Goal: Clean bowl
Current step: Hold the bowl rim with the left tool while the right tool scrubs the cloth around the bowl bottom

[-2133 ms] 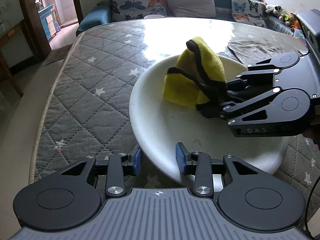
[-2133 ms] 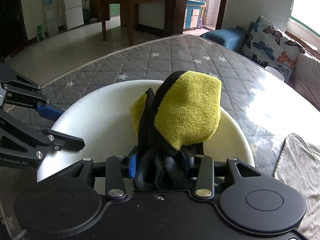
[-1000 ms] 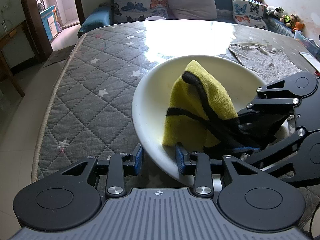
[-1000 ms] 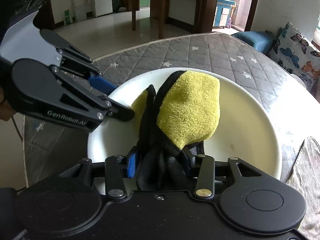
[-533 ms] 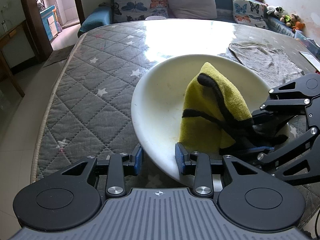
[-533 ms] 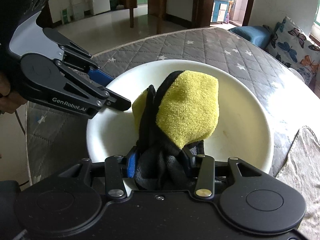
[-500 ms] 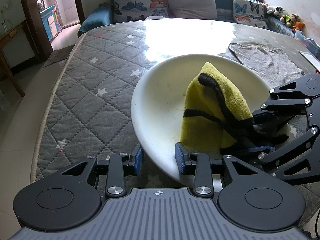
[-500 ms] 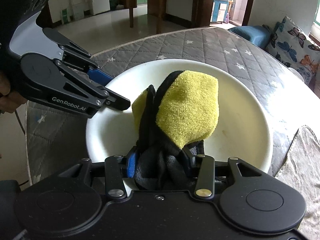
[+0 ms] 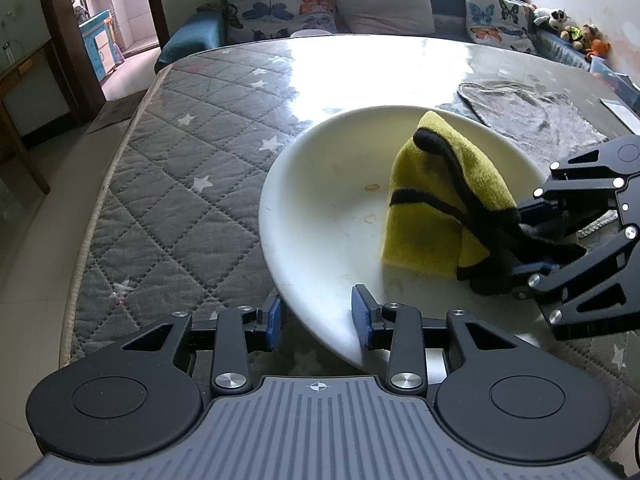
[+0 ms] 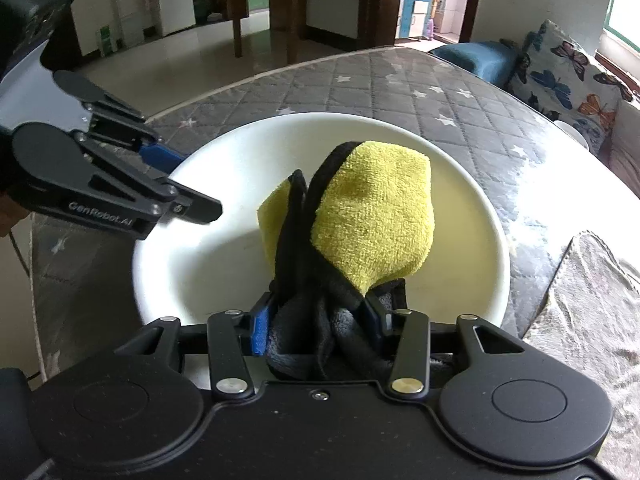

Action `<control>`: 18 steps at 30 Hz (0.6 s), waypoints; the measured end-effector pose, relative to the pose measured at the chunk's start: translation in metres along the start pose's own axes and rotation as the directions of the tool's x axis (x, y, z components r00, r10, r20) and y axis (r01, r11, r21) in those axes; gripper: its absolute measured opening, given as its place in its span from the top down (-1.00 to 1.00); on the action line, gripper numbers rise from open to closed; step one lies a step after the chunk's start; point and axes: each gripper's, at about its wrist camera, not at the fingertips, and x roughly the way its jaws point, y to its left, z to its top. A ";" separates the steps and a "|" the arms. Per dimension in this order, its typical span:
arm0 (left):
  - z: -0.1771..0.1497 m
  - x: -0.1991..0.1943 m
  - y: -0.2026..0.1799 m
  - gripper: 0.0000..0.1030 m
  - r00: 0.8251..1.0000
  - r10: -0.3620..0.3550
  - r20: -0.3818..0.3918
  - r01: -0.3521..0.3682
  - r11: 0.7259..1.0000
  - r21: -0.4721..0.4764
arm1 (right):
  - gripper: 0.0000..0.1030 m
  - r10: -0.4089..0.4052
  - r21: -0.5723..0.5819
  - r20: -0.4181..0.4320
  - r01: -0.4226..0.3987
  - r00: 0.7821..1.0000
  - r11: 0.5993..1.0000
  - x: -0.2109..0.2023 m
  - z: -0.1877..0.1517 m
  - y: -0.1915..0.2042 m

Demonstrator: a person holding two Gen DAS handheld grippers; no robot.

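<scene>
The white bowl (image 9: 320, 216) sits on the quilted surface (image 9: 180, 200), its near rim clamped between the left hand-held gripper's (image 9: 316, 316) pads. The right hand-held gripper (image 10: 316, 320) grips the yellow cloth (image 10: 372, 220), pressed inside the bowl's right side; the bowl's left half lies bare.
</scene>
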 end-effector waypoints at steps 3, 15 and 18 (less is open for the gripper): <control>0.001 0.002 0.000 0.26 1.000 -0.001 -0.003 0.001 1.000 -0.002 | 0.07 -0.003 0.009 0.005 0.003 1.000 1.000 0.001 0.000 -0.003; 0.006 0.007 0.001 0.26 1.000 0.003 -0.012 -0.003 1.000 -0.002 | 0.05 -0.039 0.039 0.032 0.037 0.999 0.999 0.007 0.003 -0.013; 0.009 0.009 0.001 0.28 1.000 0.008 -0.013 -0.008 1.000 0.000 | 0.05 -0.042 0.048 0.038 0.040 0.998 0.998 0.010 0.005 -0.016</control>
